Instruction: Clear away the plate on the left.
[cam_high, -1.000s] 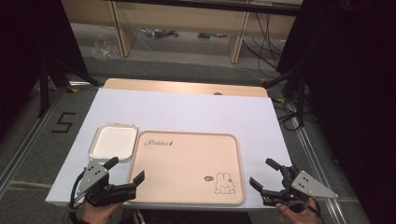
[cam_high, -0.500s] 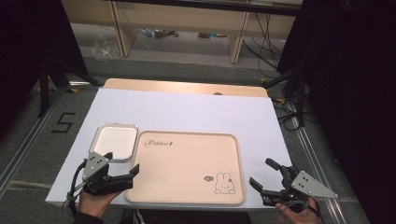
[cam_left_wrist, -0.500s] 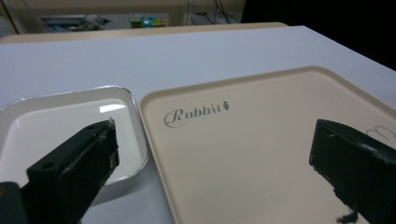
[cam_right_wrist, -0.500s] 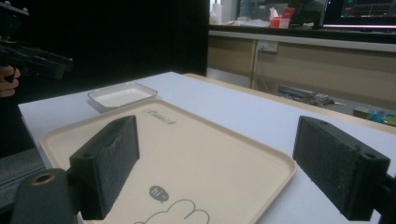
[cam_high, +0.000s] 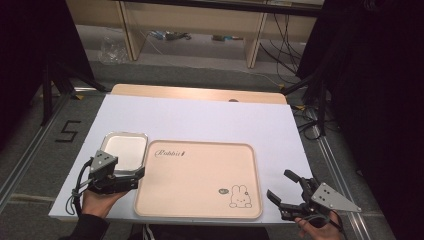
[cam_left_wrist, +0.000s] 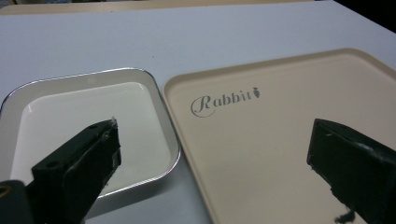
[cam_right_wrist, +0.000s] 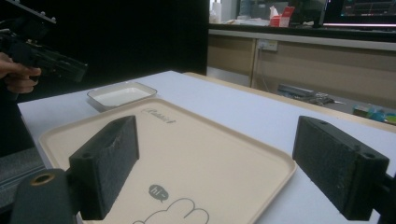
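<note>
While the two grippers waited low in the high view, the dish (cam_high: 126, 149) sat at the middle left of the frame, on the white table (cam_high: 200, 115). Its long side ran from the bottom of the frame toward the top, so it pointed away from the person. It was a small dish with round corners, a shiny silver rim and a white inside. Nothing lay in it.

Just beside it, to the right, lay the tray (cam_high: 200, 175). I could not tell if the two were touching. It was much bigger, tan, and its long side ran left to right. It had the word "Rabbit" at its upper left and a little bunny picture at its lower right. Nothing lay in it either.

At the lower left of the high view, the left gripper (cam_high: 134, 177) was held in the left hand (cam_high: 97, 200). It hung over the near edge of the dish and pointed to the right, toward the tray. In the left gripper view, its jaws stood wide apart, with the dish (cam_left_wrist: 88, 121) at the left and the tray (cam_left_wrist: 280, 121) at the right. They held nothing.

At the lower right of the high view, the right gripper (cam_high: 285, 186) was held in the right hand (cam_high: 320, 231), just past the tray's right corner. Its jaws were spread wide too and held nothing.
</note>
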